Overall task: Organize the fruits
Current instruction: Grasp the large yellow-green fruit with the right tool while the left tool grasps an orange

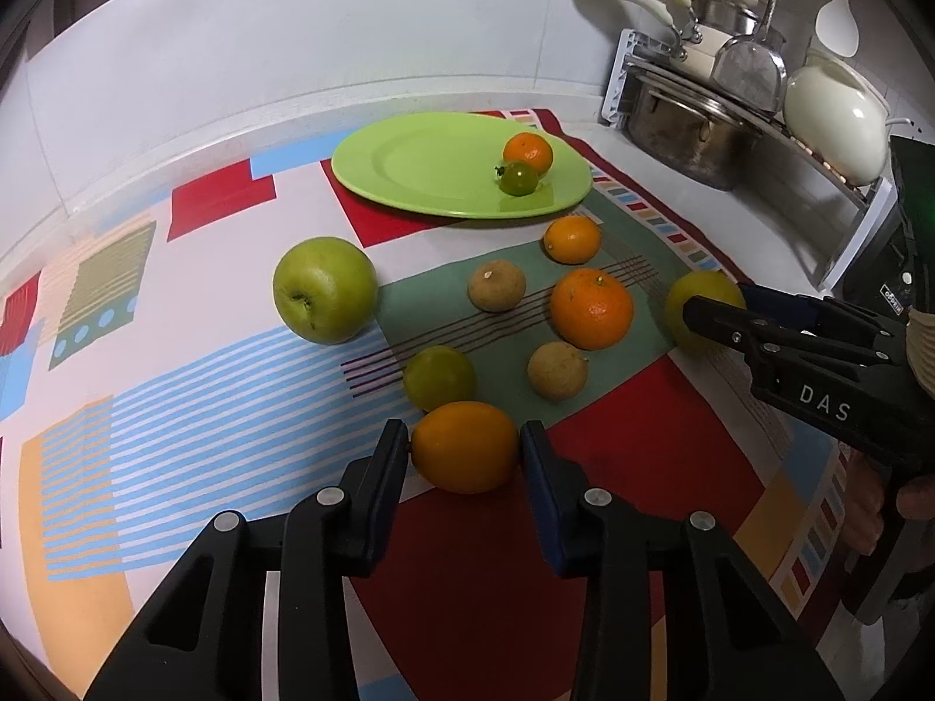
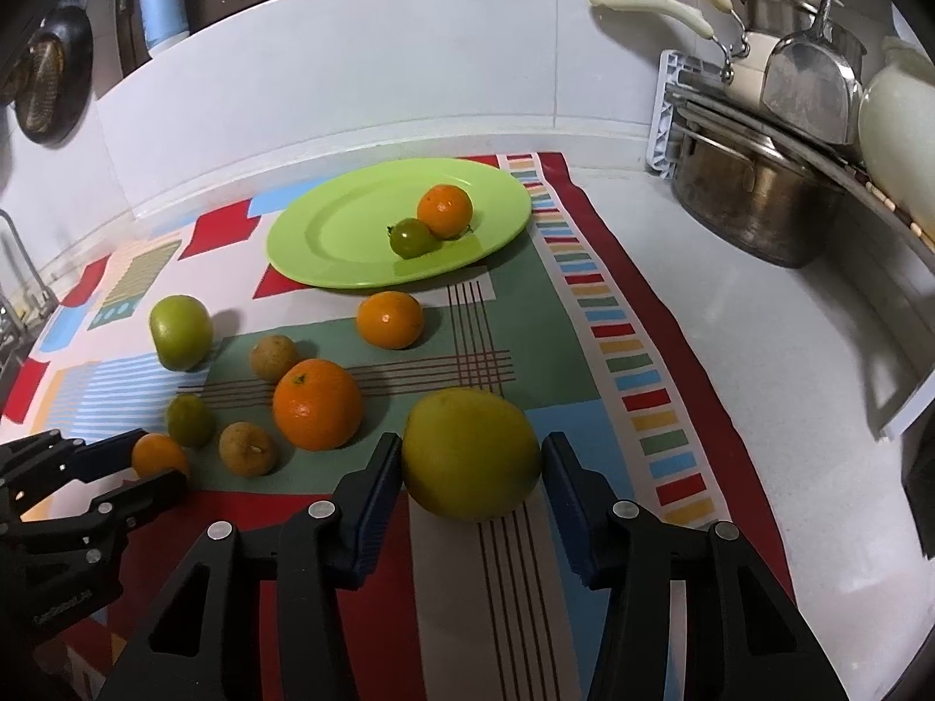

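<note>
Left gripper (image 1: 464, 453) seemingly clasps yellow-orange fruit (image 1: 466, 447), long axis crosswise.

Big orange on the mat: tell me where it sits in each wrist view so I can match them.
Left wrist view: the big orange lies right of centre, just left of the right gripper.
Right wrist view: the big orange lies left of centre, up and left of the yellow fruit.
Shared landmark: the green plate, behind it in both.
</note>
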### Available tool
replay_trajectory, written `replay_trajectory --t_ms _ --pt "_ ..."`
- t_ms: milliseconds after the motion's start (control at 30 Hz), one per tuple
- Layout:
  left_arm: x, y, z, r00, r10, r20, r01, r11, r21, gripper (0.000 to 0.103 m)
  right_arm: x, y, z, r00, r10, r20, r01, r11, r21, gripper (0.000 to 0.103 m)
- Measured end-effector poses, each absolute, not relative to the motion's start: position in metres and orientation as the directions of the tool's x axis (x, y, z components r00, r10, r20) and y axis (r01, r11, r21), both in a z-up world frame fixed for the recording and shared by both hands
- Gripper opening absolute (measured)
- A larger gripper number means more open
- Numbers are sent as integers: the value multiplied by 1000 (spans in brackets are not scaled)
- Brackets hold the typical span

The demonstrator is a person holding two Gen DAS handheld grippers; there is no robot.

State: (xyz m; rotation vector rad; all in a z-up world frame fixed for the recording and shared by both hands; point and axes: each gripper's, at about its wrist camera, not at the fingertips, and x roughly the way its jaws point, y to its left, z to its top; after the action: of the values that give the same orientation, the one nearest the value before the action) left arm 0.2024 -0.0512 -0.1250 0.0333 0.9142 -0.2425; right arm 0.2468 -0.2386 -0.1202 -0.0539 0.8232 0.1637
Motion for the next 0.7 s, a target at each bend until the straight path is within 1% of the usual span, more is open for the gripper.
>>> replay_trajectory --t_ms 400,700 --pt "195 -39 -100 622 -223 -750 256 964 -74 39 226 -225 -99 681 137 -719 -169 985 28 49" --pt "202 -30 -75 662 -243 -709 283 957 -64 39 218 -208 -71 724 148 -673 -171 985 33 49"
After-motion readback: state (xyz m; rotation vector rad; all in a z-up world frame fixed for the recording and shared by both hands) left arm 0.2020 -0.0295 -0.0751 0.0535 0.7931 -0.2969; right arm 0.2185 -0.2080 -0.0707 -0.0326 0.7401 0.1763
